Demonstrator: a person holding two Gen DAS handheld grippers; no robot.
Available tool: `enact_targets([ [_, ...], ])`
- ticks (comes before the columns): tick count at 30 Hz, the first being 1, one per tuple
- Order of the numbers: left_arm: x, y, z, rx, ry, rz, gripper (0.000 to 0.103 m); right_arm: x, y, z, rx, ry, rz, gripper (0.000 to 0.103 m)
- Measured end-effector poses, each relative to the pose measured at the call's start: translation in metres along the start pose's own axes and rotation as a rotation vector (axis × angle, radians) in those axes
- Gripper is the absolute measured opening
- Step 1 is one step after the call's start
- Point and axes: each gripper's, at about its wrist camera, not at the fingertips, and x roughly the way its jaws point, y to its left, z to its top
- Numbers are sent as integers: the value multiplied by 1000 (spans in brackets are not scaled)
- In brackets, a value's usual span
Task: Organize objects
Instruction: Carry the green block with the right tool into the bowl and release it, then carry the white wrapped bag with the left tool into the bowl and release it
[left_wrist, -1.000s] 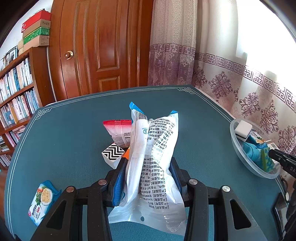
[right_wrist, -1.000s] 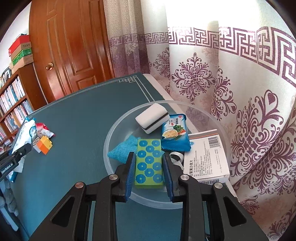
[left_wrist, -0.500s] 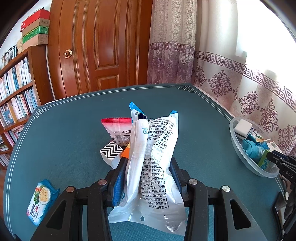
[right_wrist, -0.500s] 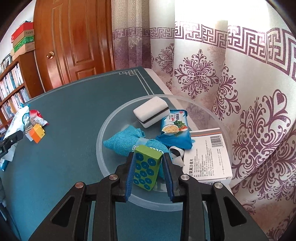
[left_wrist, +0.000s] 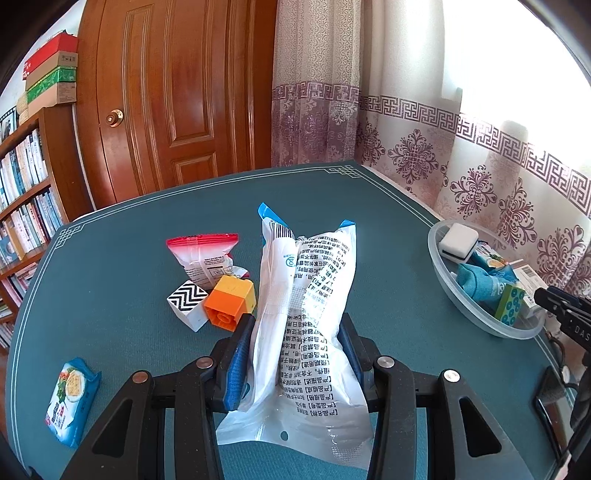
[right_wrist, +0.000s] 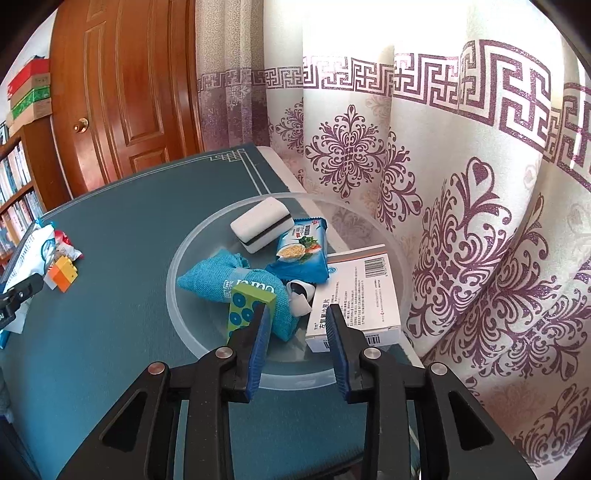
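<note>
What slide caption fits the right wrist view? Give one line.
Right gripper fingers just opening, green dotted block released into the clear bowl.

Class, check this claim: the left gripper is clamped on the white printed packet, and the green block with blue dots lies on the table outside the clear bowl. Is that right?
Not quite. The left gripper does clamp the white printed packet, but the green block with blue dots stands inside the clear bowl, leaning on the blue pouch. The right wrist view shows it.

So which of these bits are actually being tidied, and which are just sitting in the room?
Part of the job:
- white packet, clamped in the left gripper
- green dotted block, just let go by the opening right gripper
- clear bowl
- orange brick

Just lying about:
- door
- curtain
- bookshelf
</note>
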Motion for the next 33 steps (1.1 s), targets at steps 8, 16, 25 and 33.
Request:
enact_targets([
  [8,5,-33,5,28,20,-61,47,-15,-4,-4,11,-39,46,47],
  [16,24,-83,19,71,45,-178,47,-20,-12,-6,5,-59,90,49],
  [25,47,-139,39,155,43,-270,47,-17,-29,-4,26,-73,122,51],
  [33,69,-171,53,165,61,-349,47,-11,-35,-4,36,-75,147,51],
])
